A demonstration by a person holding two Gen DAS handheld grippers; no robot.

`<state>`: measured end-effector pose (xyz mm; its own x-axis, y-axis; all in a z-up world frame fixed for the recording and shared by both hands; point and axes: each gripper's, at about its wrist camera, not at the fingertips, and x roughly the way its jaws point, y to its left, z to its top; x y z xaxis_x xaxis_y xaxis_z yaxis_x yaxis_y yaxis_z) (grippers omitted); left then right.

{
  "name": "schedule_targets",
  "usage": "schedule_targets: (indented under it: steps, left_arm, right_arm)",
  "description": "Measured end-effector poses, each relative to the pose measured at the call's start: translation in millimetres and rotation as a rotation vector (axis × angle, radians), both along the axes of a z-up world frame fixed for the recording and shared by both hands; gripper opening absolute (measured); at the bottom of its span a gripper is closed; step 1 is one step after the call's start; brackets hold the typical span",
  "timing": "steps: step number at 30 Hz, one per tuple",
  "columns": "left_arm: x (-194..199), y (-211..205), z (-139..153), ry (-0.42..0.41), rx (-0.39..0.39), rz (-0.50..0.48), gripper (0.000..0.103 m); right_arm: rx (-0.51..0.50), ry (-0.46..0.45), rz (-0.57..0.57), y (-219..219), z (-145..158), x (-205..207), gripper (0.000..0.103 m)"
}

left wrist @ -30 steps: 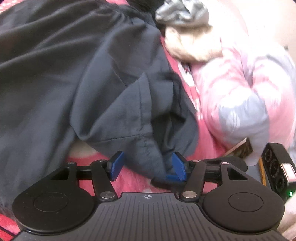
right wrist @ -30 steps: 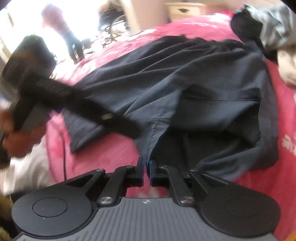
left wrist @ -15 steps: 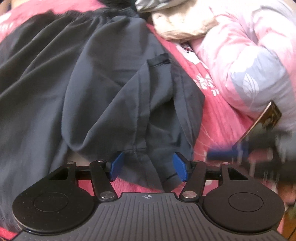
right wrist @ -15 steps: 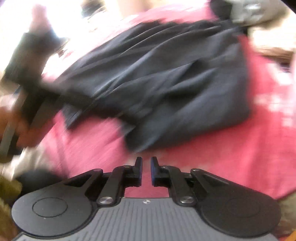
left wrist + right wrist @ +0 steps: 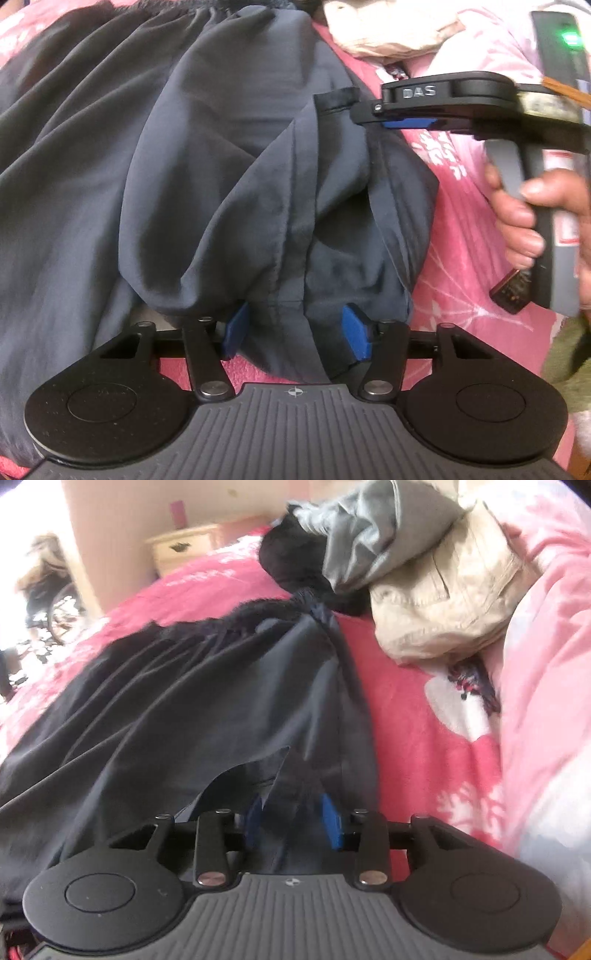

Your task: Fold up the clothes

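A red-pink floral bedspread (image 5: 424, 716) covers the bed and fills most of both views. Along its right side lies a bulky pale pink quilt (image 5: 546, 635).

Spread across the bedspread is the dark navy garment (image 5: 166, 155), the largest piece of clothing in sight; its gathered waistband edge runs along the far side, and one flap is folded over onto the rest, making a thick ridge down the middle in the left wrist view. In the right wrist view the same cloth (image 5: 177, 716) reaches from the far waistband down to the fingers.

Beyond the garment sits a heap of other clothes: beige trousers (image 5: 450, 602), a grey garment (image 5: 369, 535) on top of them, and a black one (image 5: 295, 561) just beside. A pale bedside cabinet (image 5: 181, 550) stands against the far wall.

The left gripper (image 5: 293, 332) hangs over the near hem with its jaws about half apart. They have just been closing a little. A fold of navy cloth lies between the blue pads (image 5: 354, 338), which do not visibly pinch it.

The right gripper (image 5: 293, 821) has just been opening. Its jaws stand narrowly apart, with a peaked fold of the garment rising between them, loose rather than clamped. From the left wrist view this gripper (image 5: 373, 114) comes in side-on at the garment's right edge, next to a black hem tab, and a hand (image 5: 535, 218) grasps its handle.
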<state>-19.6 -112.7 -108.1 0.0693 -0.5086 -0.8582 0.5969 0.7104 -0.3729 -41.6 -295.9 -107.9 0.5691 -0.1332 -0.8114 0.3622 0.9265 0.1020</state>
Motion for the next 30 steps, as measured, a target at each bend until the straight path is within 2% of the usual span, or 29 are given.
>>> schedule_targets:
  steps: [2,6,7,13,18,20,23,25,26,27,30]
  left_arm:
    - [1,1,-1,0.006,0.003,0.009,0.048]
    - [2,4,1,0.001,0.013,0.015,0.040]
    - [1,4,0,-0.003,0.015,0.017,0.037]
    - [-3,0,3,-0.040,0.036,-0.002,0.037]
    - [-11,-11,5,-0.090,0.081,-0.022,0.039]
    - [-14,-14,6,-0.112,0.100,-0.028,0.040]
    - [-18,-13,7,-0.131,0.111,-0.024,0.039]
    - [-19,-9,7,-0.131,0.102,-0.006,0.037]
    - [-19,-8,7,-0.131,0.097,0.002,0.036]
    - [-18,-6,7,-0.129,0.094,0.006,0.035]
    - [-15,-5,6,-0.120,0.085,0.017,0.033]
  right_arm:
    - [0.012,0.017,-0.030,-3,-10,6,0.038]
    - [0.036,-0.013,-0.082,-11,-8,-3,0.015]
    - [0.038,-0.030,-0.087,-11,-2,-8,0.012]
    - [0.023,-0.078,-0.097,-8,34,-47,0.009]
    - [-0.023,-0.058,-0.088,3,52,-81,0.006]
    - [0.003,-0.035,-0.080,7,50,-85,0.006]
    - [0.045,-0.013,-0.066,14,45,-87,0.010]
    - [0.041,-0.022,-0.057,21,41,-80,0.025]
    - [0.027,-0.023,-0.053,24,39,-75,0.045]
    - [0.014,-0.029,-0.050,27,36,-68,0.048]
    - [0.016,-0.038,-0.058,27,29,-47,0.048]
